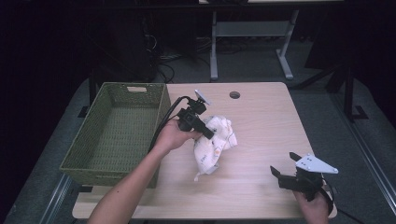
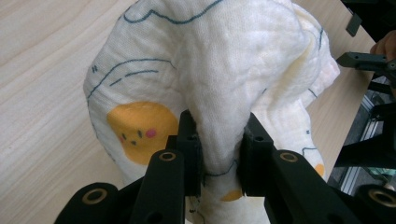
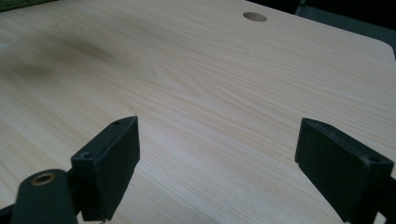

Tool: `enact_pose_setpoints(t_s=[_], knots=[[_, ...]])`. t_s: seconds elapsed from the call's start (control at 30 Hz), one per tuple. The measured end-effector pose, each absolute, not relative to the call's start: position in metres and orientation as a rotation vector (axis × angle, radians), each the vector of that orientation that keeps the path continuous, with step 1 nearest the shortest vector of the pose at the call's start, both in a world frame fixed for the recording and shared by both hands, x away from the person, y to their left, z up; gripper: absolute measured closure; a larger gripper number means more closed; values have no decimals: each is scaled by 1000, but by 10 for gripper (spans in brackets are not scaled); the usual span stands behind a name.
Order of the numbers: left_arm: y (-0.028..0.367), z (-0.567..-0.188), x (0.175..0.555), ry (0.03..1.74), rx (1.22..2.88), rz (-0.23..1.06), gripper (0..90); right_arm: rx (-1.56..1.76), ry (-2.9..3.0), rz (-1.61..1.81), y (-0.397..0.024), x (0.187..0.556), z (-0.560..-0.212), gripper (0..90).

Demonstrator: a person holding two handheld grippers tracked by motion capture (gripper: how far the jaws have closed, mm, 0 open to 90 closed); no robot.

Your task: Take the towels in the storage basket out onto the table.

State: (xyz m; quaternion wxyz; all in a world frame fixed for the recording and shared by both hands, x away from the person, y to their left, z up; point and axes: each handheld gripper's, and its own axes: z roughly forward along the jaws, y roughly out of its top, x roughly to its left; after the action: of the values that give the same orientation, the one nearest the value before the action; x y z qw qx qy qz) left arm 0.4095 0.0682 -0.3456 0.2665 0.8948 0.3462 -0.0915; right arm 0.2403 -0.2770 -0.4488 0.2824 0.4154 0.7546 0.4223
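One step looks done: the left tool [image 1: 208,132] has its jaws pinched tight on a fold of the cloth [image 1: 215,142], a white piece printed with yellow chicks and blue lines. In the left gripper view the fabric bulges up from between the two pads [image 2: 191,144] and drapes away toward 12 o'clock, so the grip is on a bunched ridge, not an edge.

Most of the cloth rests crumpled on the counter [image 1: 261,121], near its middle, trailing from the tool toward 5 o'clock. The green basket [image 1: 114,130] stands at the counter's 9 o'clock side, just beside the left hand [image 1: 175,135]; nothing lies in it as far as the high view shows. My guess is that the cloth is meant for the basket, so the lift and the carry toward 9 o'clock are both left to do.

The right tool [image 1: 285,165] waits at 4 o'clock of the counter, well apart from the cloth, jaws spread wide with nothing between them.
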Motion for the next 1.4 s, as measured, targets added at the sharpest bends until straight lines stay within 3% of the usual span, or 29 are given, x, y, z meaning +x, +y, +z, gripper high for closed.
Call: enact_pose_setpoints(t_s=[1.4], knots=[[38,-414,424,1073,2401,-289,705,1115,2017,1140,-279,240,-448,135]])
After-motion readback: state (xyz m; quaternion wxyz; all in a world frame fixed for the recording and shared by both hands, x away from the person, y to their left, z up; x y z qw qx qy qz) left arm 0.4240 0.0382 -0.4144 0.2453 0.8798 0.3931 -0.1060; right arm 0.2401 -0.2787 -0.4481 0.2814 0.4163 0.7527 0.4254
